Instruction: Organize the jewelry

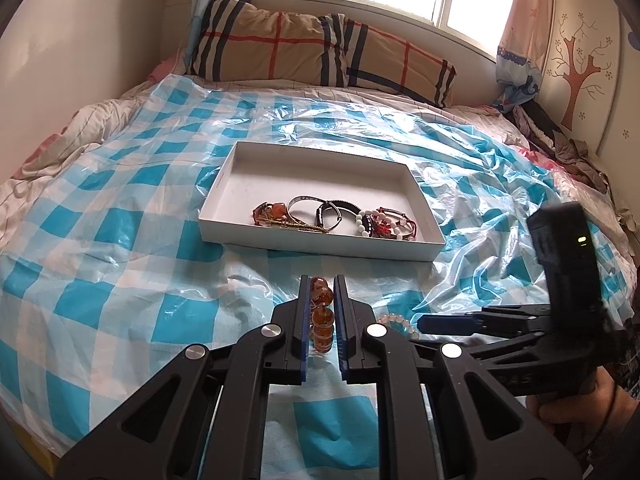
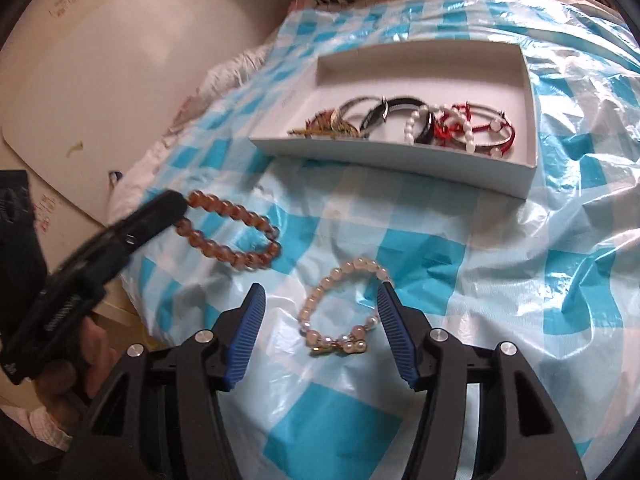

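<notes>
No readable writing; left claw (image 1: 322, 292) grips amber bracelet (image 2: 236, 232).

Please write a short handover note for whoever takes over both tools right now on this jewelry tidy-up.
Left tool: shut on the amber bead bracelet, whose free loop lies on the checked plastic sheet.
Right tool: open, jaws on either side of the pale pink bead bracelet, which lies flat on the sheet; pads not touching it.
White box: on the sheet beyond both bracelets, already holding several bracelets and bangles along its near side.
Done: most pieces are in the box.
Left: carry the amber bracelet to the box, then grip and box the pink one.
</notes>
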A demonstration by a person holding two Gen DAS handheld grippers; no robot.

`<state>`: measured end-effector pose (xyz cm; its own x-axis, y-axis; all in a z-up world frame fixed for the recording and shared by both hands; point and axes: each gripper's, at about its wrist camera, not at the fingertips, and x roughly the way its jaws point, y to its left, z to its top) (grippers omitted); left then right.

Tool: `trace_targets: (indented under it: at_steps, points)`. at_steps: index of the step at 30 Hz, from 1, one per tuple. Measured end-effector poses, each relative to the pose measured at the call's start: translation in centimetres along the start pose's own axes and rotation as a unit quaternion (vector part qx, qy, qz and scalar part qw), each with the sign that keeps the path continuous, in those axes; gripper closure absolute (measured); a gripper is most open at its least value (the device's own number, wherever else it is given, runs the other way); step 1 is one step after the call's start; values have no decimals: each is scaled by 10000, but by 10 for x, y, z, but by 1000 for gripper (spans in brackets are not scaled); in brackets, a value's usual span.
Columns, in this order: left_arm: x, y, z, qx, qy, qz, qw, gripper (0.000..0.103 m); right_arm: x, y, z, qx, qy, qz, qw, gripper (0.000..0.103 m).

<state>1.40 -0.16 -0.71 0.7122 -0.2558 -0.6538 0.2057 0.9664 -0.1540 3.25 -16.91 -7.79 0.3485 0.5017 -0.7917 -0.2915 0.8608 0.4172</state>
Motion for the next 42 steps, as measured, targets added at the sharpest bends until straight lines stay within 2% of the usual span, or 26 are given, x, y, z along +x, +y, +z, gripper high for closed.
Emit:
trace_targets:
  at_steps: [3,5,6,7,10,15,21,24,26,27,28,29,30,31,34,37,39,40,41,42]
  points:
    - [1,1,1,-15,-1,-3,10000,93,10,3,1,-229,135,-254,9993,48]
    - [1,0,1,-3,8,-4,10000,93,11,8,-2,-356,194,-257,9988,59]
    - [1,0,1,3,13,-3,10000,93,11,9,-3,-368,236,-242,9988,79]
    - [0,1,1,9,11,-3,10000,93,11,10,-5,-393,265,-250,9986,93]
    - [0,1,1,0,-8,-5,10000,93,3,11,-6,-270,142,-94,9995,94]
    - [1,0,0,8,-10,-6,10000,93,-24,1,-11,388,-425,782,9953,94]
    - [1,0,0,17,-11,2,10000,93,-52,-13,-19,898,-1122,1787,9733,94]
    - [0,-1,0,20,-10,4,10000,93,-62,-14,-21,961,-1368,2053,9643,94]
    - [1,-1,0,15,-4,0,10000,93,-62,-14,-19,924,-1307,1843,9698,94]
    - [0,-2,0,16,-7,-1,10000,93,-59,-12,-17,849,-1184,1544,9772,94]
    - [0,-1,0,18,-7,-3,10000,93,-55,-11,-15,756,-1013,1241,9842,86]
    - [0,-1,0,22,-7,-1,10000,93,-52,-11,-14,647,-830,1000,9894,75]
    - [1,-1,0,26,-5,1,10000,93,-46,-10,-12,540,-655,780,9933,46]
    - [0,-2,0,26,-4,3,10000,93,-38,-7,-8,409,-456,547,9966,28]
    - [0,-2,0,19,-11,4,10000,93,-15,2,4,1,-71,-88,9999,28]
    - [0,-1,0,12,-4,1,10000,93,13,-1,11,-210,253,-426,9985,28]
    - [0,-2,0,24,-8,1,10000,93,22,9,11,-591,345,-684,9953,28]
    - [0,-1,0,27,-6,-3,10000,93,23,14,9,-745,369,-686,9942,37]
    - [1,-2,0,27,-1,-3,10000,93,21,16,8,-748,408,-512,9950,46]
    - [1,-1,0,27,6,-6,10000,93,19,14,7,-657,444,-337,9963,72]
